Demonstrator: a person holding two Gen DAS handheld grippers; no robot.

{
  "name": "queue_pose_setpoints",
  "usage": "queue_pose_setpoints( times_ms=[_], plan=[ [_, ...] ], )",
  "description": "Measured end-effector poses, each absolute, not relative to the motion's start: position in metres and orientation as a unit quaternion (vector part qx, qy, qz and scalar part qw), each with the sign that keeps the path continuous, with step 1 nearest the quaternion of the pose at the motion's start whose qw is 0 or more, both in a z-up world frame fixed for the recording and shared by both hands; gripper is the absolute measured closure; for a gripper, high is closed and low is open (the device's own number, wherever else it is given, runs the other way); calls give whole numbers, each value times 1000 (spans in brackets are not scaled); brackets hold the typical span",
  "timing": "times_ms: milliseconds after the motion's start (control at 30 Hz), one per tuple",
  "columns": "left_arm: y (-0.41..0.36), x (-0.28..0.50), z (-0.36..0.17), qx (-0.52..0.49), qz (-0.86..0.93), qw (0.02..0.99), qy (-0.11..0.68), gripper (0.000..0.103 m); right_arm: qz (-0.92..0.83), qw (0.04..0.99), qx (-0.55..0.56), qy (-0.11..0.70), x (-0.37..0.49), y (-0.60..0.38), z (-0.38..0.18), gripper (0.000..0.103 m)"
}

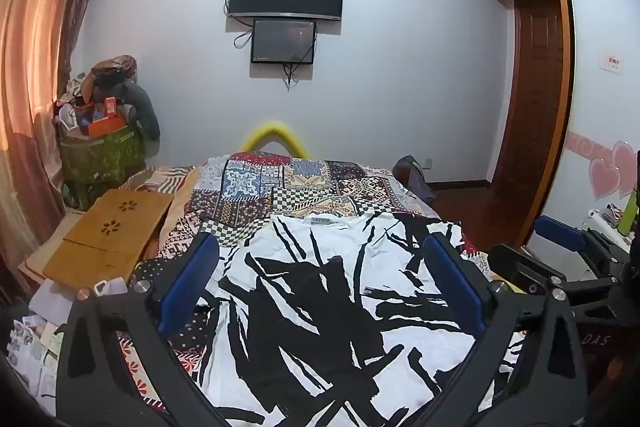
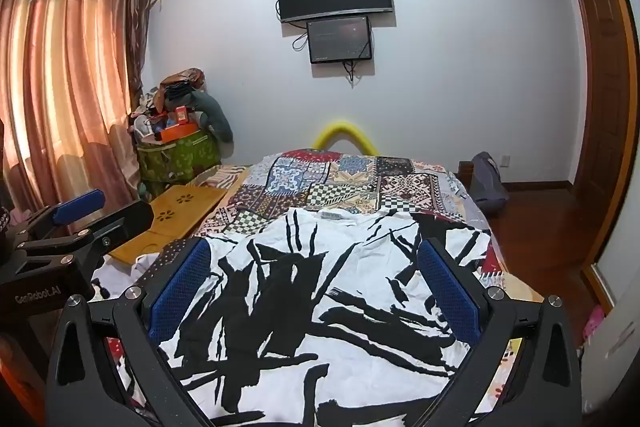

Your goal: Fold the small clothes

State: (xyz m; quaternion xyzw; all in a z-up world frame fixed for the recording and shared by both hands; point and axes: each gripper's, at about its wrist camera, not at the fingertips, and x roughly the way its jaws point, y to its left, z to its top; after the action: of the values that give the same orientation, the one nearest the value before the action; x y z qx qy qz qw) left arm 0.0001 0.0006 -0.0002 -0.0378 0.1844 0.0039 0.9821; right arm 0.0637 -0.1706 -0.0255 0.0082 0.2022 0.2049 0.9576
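Shirt (image 1: pixel 340 307), white with black strokes, lies spread on the patchwork bedspread (image 1: pixel 280 187), collar away. Left gripper (image 1: pixel 320 259) and right gripper (image 2: pixel 312 263) hover above it, jaws wide apart, holding nothing. Best pinch matching edges evenly, then fold without bunching.

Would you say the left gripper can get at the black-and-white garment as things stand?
Probably yes: the left gripper is open and holds nothing, and the black-and-white garment lies spread on the patchwork bedspread just ahead of its fingers, nothing between.
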Motion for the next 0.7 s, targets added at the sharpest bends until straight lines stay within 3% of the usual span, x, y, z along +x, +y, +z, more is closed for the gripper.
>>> queue_pose_setpoints(
  times_ms=[700],
  plan=[
    [1,5,-8,-34,16,982,185,0,206,957,9,205,64,-169,-26,0]
  ],
)
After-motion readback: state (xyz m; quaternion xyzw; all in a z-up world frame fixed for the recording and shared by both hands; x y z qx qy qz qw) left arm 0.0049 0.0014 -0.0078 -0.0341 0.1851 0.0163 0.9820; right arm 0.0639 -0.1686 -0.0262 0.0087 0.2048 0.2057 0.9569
